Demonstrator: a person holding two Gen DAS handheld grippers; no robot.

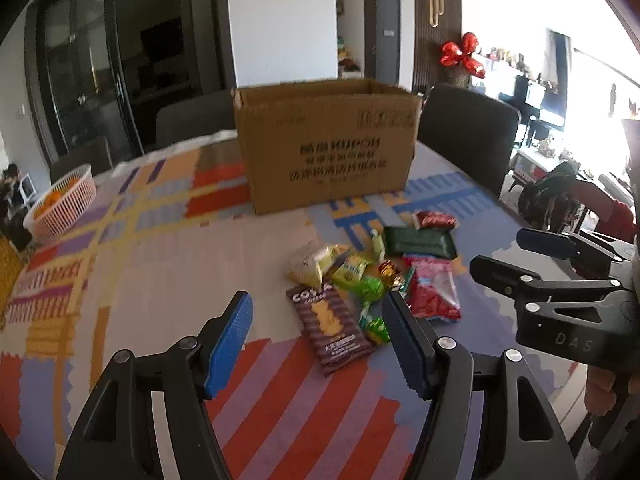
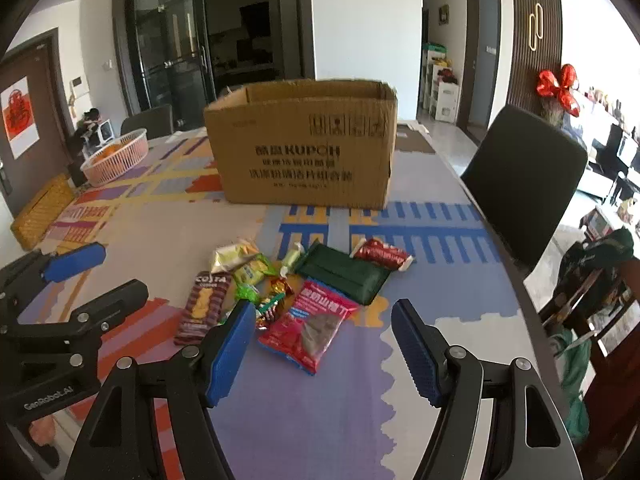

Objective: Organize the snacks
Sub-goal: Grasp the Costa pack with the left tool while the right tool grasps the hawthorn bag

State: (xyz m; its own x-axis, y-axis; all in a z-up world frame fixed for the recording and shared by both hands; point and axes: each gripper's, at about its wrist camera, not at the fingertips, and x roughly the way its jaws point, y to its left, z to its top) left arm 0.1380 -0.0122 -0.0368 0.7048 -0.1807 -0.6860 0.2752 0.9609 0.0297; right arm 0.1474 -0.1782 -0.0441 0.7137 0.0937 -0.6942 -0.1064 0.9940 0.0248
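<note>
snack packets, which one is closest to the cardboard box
The red packet at the pile's far right edge. It lies beyond the dark green pack; the others lie further from the box.

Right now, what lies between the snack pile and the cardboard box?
Nothing: only bare patterned tablecloth separates the snack pile from the cardboard box, clearest in the right wrist view.

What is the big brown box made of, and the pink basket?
The big brown box looks like matte corrugated cardboard: dull tan faces, printed black lettering, creased, slightly bent top edges. The pink basket looks like moulded plastic, judging by its thin, even ribs with gaps between them, though it is too small to be sure.
</note>
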